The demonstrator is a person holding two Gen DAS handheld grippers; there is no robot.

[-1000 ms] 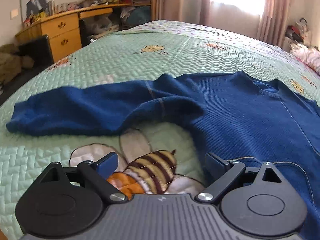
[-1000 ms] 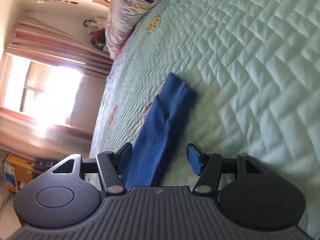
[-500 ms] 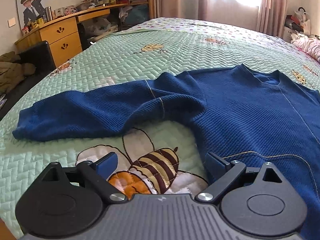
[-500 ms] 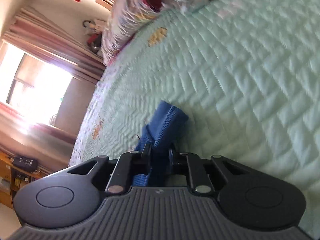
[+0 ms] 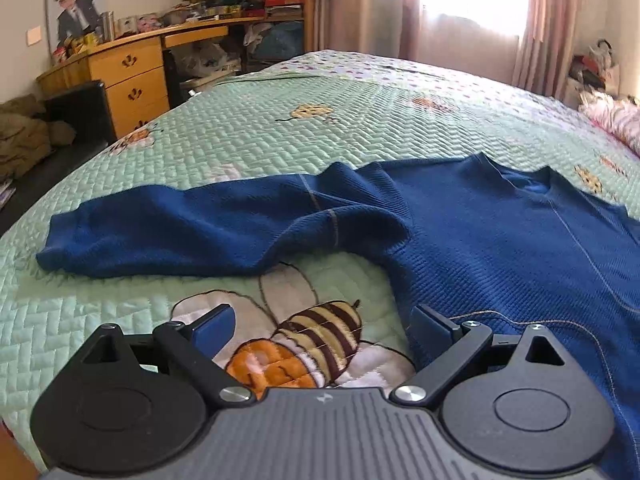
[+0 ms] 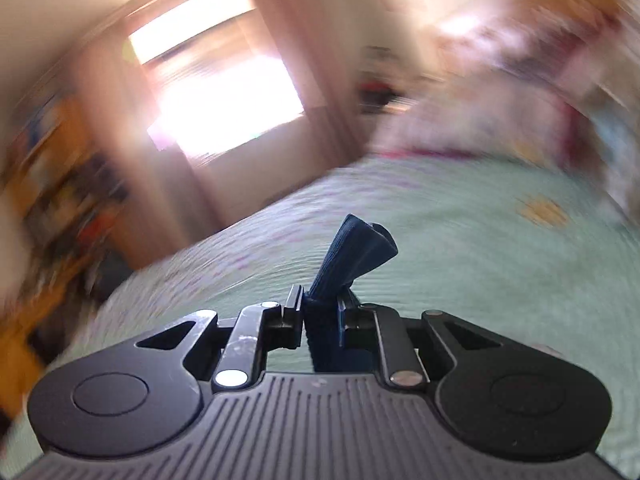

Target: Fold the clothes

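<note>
A dark blue knitted sweater [image 5: 480,232] lies spread on the green quilted bed, one long sleeve [image 5: 180,232] stretched out to the left. My left gripper [image 5: 320,330] stands open low over the quilt, above an embroidered bee, its right finger close to the sweater's side edge. In the right wrist view my right gripper [image 6: 320,300] is shut on the other sleeve's cuff [image 6: 356,252], which sticks up and forward from between the pads, lifted off the bed. That view is heavily blurred by motion.
The green quilt [image 5: 280,132] covers a wide bed. A wooden desk with drawers [image 5: 128,76] and a cluttered shelf stand at the back left. Pink curtains [image 5: 552,20] frame a bright window. Pillows and bedding [image 5: 616,120] lie at the right.
The right gripper shut on the sleeve cuff, then lifted it off the quilt while rolling toward level. The left gripper stayed open and rose slightly.
</note>
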